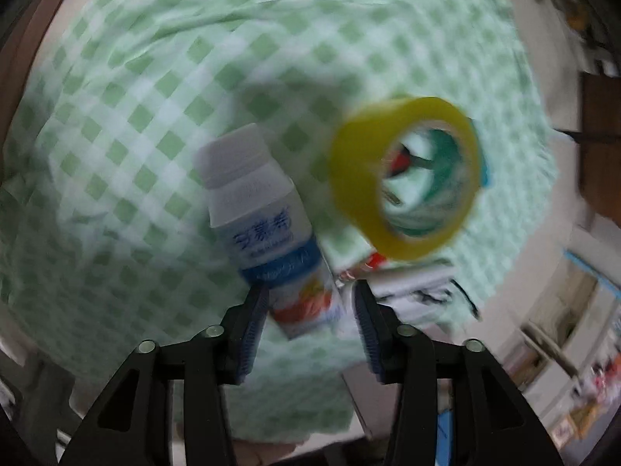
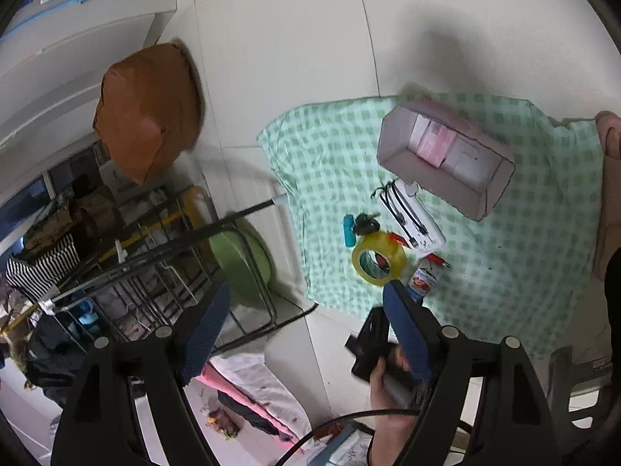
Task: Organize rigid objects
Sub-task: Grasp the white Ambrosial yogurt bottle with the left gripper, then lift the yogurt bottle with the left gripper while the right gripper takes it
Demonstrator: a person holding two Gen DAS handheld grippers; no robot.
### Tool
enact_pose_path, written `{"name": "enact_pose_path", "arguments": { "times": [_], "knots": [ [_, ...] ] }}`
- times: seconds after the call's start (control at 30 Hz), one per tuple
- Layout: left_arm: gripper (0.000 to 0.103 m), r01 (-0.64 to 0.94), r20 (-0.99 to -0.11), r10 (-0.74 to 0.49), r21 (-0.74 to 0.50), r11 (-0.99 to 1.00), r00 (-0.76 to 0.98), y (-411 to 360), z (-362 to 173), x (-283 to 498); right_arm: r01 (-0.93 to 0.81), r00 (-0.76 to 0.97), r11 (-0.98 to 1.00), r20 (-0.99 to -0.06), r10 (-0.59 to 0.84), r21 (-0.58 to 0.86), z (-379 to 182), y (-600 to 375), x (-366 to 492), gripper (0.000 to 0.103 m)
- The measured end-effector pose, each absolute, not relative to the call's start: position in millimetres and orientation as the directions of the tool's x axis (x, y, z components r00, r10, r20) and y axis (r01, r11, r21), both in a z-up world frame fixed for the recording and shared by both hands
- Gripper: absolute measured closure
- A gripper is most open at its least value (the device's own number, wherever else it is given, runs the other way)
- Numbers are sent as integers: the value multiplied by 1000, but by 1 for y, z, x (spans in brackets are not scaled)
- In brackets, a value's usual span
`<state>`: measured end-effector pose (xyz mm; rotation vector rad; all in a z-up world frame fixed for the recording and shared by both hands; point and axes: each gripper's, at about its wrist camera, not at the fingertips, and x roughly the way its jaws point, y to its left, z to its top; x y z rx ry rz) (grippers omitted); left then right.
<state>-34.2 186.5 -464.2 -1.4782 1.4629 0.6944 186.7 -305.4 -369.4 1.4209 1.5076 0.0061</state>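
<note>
The yogurt bottle (image 1: 271, 229), white with a blue and red label, lies on the green checked cloth (image 1: 116, 124) with its cap pointing away from the left gripper (image 1: 310, 303). Its bottom end sits just ahead of the jaws and between their lines, nearer to the left jaw; the jaws stand apart and hold nothing. Ahead of the right jaw is the yellow tape roll (image 1: 403, 178), and the view through it is blurred.

In the right wrist view the right gripper (image 2: 306, 303) has its jaws wide, with nothing between them. The tape roll (image 2: 378, 262) lies just ahead of its right jaw tip, and the bottle (image 2: 425, 277) is close beside the roll. Farther ahead on the cloth are a white power bank with black cables (image 2: 415, 213) and an open cardboard box (image 2: 446, 155).
</note>
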Motion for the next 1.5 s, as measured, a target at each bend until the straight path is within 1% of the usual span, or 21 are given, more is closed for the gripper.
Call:
{"name": "enact_pose_path", "arguments": {
  "times": [0.03, 0.07, 0.2, 0.27, 0.33, 0.4, 0.47, 0.53, 0.63, 0.7, 0.77, 0.83, 0.93, 1.03, 1.17, 1.27, 1.3, 1.33, 1.37, 1.43, 1.5],
  "knots": [
    [22, -977, -890, -437, -190, 95, 131, 180, -467, -31, 735, 205, 307, -630, 749, 604, -371, -304, 186, 21],
    [21, -982, -902, -424, -146, 119, 83, 174, -471, -24, 739, 195, 304, -623, 758, 601, -373, -304, 185, 21],
    [19, -957, -917, -396, -74, 279, -45, 152, -491, -2, 765, 179, 278, -606, 775, 581, -380, -308, 180, 21],
    [19, -967, -910, -411, -53, 249, -56, 143, -500, -8, 774, 182, 267, -606, 775, 574, -381, -311, 179, 21],
    [21, -976, -881, -471, -75, 204, -31, 139, -511, -16, 775, 190, 264, -610, 769, 574, -379, -314, 180, 19],
    [55, -967, -858, -514, -128, 222, -5, 135, -516, -16, 771, 190, 273, -616, 764, 576, -377, -316, 181, 17],
    [56, -927, -872, -481, -106, 359, -86, 128, -510, -4, 765, 187, 281, -617, 764, 580, -376, -314, 182, 17],
    [56, -889, -891, -441, -112, 445, -109, 125, -501, 5, 763, 177, 287, -614, 769, 580, -376, -312, 182, 17],
    [56, -844, -892, -448, -195, 499, -59, 121, -478, 13, 767, 169, 277, -598, 783, 579, -378, -307, 182, 17],
    [56, -770, -891, -452, -250, 587, -55, 115, -456, 26, 762, 166, 279, -592, 788, 585, -376, -303, 183, 17],
    [56, -623, -911, -406, -275, 732, -75, 98, -419, 44, 747, 157, 289, -581, 799, 599, -374, -296, 186, 17],
    [56, -488, -924, -375, -294, 822, -75, 83, -384, 55, 726, 139, 299, -558, 818, 619, -371, -286, 189, 17],
    [56, -347, -902, -430, -390, 853, -45, 58, -321, 68, 687, 93, 346, -549, 830, 639, -367, -267, 191, 17],
    [56, -129, -866, -500, -495, 859, -11, 23, -236, 78, 648, 24, 401, -543, 839, 647, -367, -242, 188, 17],
    [56, 21, -799, -601, -601, 799, 8, -8, -169, 77, 524, -116, 486, -507, 854, 699, -364, -194, 181, 17],
    [56, 71, -745, -666, -663, 745, 31, -22, -151, 73, 408, -199, 512, -474, 858, 756, -359, -166, 178, 17],
    [56, 71, -736, -677, -674, 736, 30, -26, -151, 73, 375, -200, 512, -472, 859, 773, -357, -161, 177, 19],
    [56, 65, -730, -683, -681, 730, 28, -25, -153, 72, 346, -208, 517, -473, 856, 783, -355, -157, 177, 32],
    [56, 58, -733, -680, -678, 733, 25, -22, -154, 70, 303, -234, 526, -473, 850, 795, -354, -152, 176, 36],
    [56, 55, -733, -681, -679, 732, 10, 10, -161, 38, 223, -235, 578, -532, 814, 785, -350, -150, 176, 39],
    [55, 55, -737, -676, -675, 736, -6, 3, -166, 34, 229, -220, 578, -536, 815, 784, -355, -159, 179, 41]
  ]
}}
